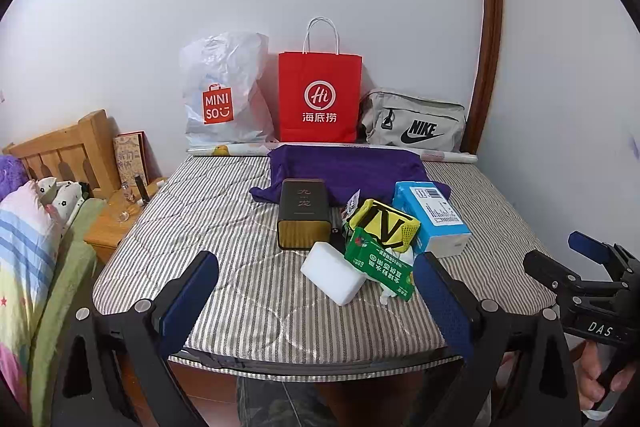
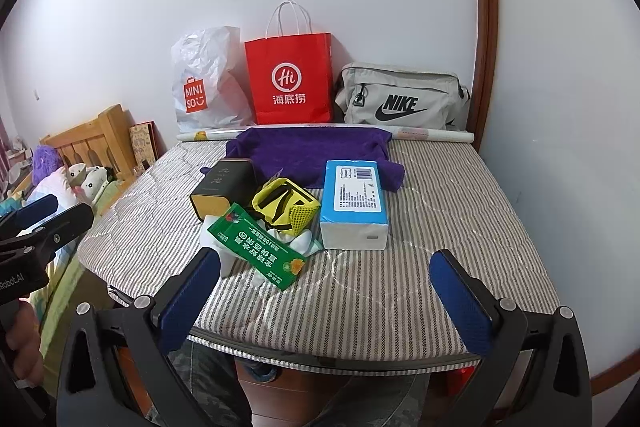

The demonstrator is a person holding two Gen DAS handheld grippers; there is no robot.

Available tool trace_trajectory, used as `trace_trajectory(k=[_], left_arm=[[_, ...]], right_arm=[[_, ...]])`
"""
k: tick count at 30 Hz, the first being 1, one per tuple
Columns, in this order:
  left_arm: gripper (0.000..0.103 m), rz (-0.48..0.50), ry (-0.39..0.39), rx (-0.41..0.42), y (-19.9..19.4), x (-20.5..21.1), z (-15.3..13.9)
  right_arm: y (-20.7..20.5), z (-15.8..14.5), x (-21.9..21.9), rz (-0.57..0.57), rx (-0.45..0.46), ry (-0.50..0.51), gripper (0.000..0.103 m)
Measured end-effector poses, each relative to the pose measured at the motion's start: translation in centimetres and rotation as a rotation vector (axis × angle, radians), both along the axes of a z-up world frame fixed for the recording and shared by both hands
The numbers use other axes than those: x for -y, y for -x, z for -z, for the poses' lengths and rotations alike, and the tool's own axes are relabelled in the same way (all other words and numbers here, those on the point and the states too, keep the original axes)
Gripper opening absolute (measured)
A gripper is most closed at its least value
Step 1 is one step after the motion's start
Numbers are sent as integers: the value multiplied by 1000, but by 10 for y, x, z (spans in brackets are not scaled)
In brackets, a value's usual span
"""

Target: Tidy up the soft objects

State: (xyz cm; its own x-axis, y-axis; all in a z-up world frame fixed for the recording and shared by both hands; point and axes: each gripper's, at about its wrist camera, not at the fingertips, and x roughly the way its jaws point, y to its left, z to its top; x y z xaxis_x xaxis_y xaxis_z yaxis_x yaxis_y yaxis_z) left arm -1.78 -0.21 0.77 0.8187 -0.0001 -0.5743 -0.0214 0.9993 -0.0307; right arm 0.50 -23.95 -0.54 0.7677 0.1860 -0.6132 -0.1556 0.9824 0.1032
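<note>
A purple towel [image 1: 344, 169] lies at the far side of a striped mattress [image 1: 224, 227]. In front of it sit a white sponge block [image 1: 332, 277], a green plastic bag [image 1: 380, 265], a yellow mesh pouch [image 1: 386, 225], a blue tissue pack [image 1: 430, 217] and a dark box [image 1: 304, 213]. The same pile shows in the right wrist view: towel [image 2: 312, 149], green bag [image 2: 256, 247], pouch [image 2: 286, 207], tissue pack [image 2: 354, 203], box [image 2: 222, 189]. My left gripper [image 1: 316, 301] is open and empty near the mattress's front edge. My right gripper [image 2: 326, 301] is open and empty there too.
A white Miniso bag [image 1: 224, 91], a red paper bag [image 1: 320, 95] and a grey Nike bag [image 1: 414, 125] stand against the back wall. A wooden nightstand [image 1: 116, 219] and a bed with pillows [image 1: 28, 247] are at the left. A wall closes the right side.
</note>
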Motion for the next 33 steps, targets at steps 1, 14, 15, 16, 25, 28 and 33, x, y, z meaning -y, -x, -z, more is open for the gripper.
trace_trajectory(k=[1, 14, 15, 16, 25, 28, 33], left_arm=[[98, -1, -1, -1, 0, 0, 0], [98, -3, -8, -1, 4, -2, -2], [98, -2, -6, -1, 5, -2, -2], [98, -2, -7, -1, 5, -2, -2], [98, 13, -26, -1, -1, 3, -1], [98, 21, -28, -14, -10, 5, 3], [98, 48, -19, -60, -29, 2, 18]], right_arm=[[0, 0, 0, 0, 1, 0, 103], [1, -1, -1, -2, -1, 3, 103], [0, -2, -1, -2, -1, 4, 103], [1, -2, -1, -3, -1, 4, 103], [1, 1, -3, 5, 7, 17, 103], [-3, 4, -2, -5, 3, 5, 103], [-15, 15, -1, -13, -5, -8, 103]])
